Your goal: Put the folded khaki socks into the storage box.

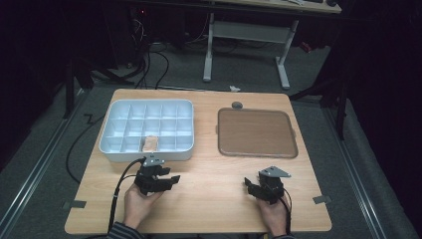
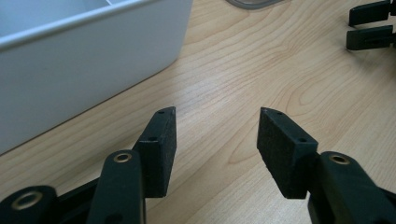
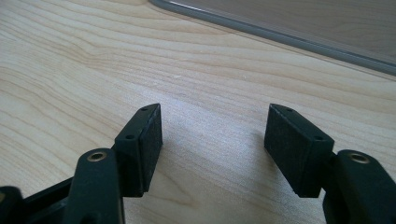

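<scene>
Start, nothing picked up yet, I think. Left gripper (image 1: 171, 180) just in front of white plastic box with many small slots (image 1: 147, 152); fingers wide apart, empty. Right gripper (image 1: 249, 186) same, near flat brown tray (image 1: 257, 133). Small tan lump (image 1: 150, 144) in box's front row. Next move likely: reach into box for lump.

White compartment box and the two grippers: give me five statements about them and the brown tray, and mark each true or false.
1. The white compartment box sits left of the brown tray on the wooden table. True.
2. The left gripper is shut on a small item. False: its jaws stand apart over bare table, holding nothing.
3. One small tan object lies in a front-row compartment of the box. True.
4. The right gripper rests inside the tray. False: it is on the table in front of the tray, jaws open.
5. The tray is piled with parts. False: nothing lies on it.
</scene>
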Tool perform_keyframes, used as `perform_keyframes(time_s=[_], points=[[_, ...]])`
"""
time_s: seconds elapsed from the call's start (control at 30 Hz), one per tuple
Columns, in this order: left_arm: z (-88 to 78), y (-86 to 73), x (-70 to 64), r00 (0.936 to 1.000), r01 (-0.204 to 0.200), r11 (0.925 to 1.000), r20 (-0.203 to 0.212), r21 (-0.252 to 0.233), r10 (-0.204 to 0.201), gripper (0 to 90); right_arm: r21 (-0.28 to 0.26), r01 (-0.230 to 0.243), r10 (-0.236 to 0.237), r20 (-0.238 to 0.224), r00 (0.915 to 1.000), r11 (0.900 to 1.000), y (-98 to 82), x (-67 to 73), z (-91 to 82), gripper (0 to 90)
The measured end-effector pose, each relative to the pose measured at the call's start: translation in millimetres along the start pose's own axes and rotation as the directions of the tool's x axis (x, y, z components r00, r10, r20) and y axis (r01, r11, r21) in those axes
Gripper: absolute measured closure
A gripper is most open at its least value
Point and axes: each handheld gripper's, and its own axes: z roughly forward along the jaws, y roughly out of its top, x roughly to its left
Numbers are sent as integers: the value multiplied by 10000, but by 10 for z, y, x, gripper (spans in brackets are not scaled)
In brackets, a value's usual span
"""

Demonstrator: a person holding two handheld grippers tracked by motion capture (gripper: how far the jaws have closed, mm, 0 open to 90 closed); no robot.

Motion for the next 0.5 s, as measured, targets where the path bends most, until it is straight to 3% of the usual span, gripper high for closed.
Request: perform_keyframes(time_s=[0.5], points=[[195,-68,-28,9999,148,9999,42,-69,-148,475,6,12,-12,9,10000,10000,0,0,0,369]])
